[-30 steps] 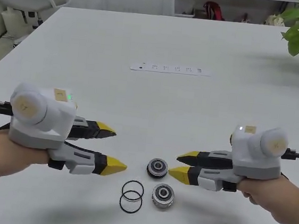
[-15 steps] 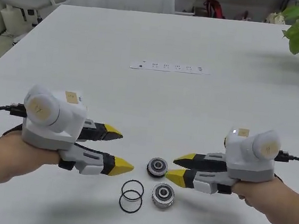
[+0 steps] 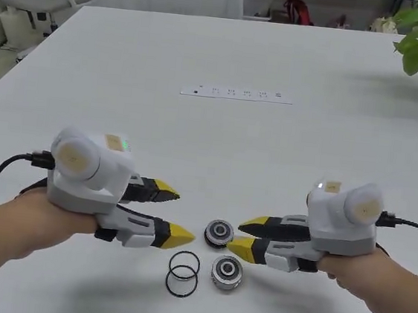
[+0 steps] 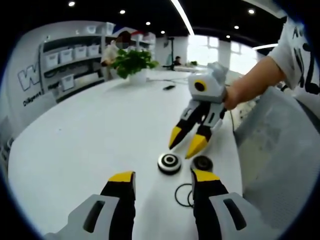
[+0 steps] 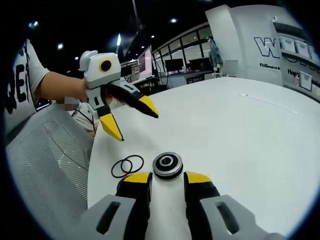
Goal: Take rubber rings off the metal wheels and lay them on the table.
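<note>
Left gripper (image 3: 175, 213) fingers spread, right gripper (image 3: 244, 235) fingers spread beside wheel (image 3: 220, 232), two rubber rings (image 3: 183, 273) on table (image 3: 233, 144)

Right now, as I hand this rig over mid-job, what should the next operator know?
Left hand-held gripper: open, empty, over the table.
Right hand-held gripper: open, empty, tips beside the far wheel.
Near wheel sits apart; two rubber rings lie overlapping on the table.
Done: two rings off.
Left: far wheel's rim looks dark, possibly still ringed; check it.
</note>
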Tool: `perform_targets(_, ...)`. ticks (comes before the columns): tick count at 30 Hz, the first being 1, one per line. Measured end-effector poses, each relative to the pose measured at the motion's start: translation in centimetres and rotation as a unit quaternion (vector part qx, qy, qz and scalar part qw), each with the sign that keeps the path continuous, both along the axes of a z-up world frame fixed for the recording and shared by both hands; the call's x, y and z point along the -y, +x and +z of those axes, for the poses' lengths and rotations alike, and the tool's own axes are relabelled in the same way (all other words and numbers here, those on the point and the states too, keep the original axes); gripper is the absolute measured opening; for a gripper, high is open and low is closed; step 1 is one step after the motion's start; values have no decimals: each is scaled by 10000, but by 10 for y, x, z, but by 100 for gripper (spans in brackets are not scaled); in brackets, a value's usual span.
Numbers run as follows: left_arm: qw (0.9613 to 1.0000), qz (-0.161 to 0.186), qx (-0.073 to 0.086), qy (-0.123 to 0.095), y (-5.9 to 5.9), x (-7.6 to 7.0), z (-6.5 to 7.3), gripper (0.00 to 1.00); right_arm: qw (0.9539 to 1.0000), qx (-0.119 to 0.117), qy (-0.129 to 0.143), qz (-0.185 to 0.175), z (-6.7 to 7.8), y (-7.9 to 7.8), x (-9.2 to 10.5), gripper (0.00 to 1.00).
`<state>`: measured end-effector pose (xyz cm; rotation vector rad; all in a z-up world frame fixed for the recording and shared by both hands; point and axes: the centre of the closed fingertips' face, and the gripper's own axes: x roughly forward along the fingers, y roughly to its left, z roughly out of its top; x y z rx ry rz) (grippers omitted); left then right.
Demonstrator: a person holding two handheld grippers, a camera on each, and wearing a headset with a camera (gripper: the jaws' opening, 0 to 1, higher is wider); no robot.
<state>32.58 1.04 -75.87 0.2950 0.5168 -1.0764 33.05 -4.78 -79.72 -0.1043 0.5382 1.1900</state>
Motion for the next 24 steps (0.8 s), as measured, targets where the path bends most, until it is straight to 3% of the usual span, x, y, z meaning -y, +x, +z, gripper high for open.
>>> perform_targets(24,9998,-65,-181,-9,1,17,-14,40,10000,-4,-52,9,-5,0,-1,19)
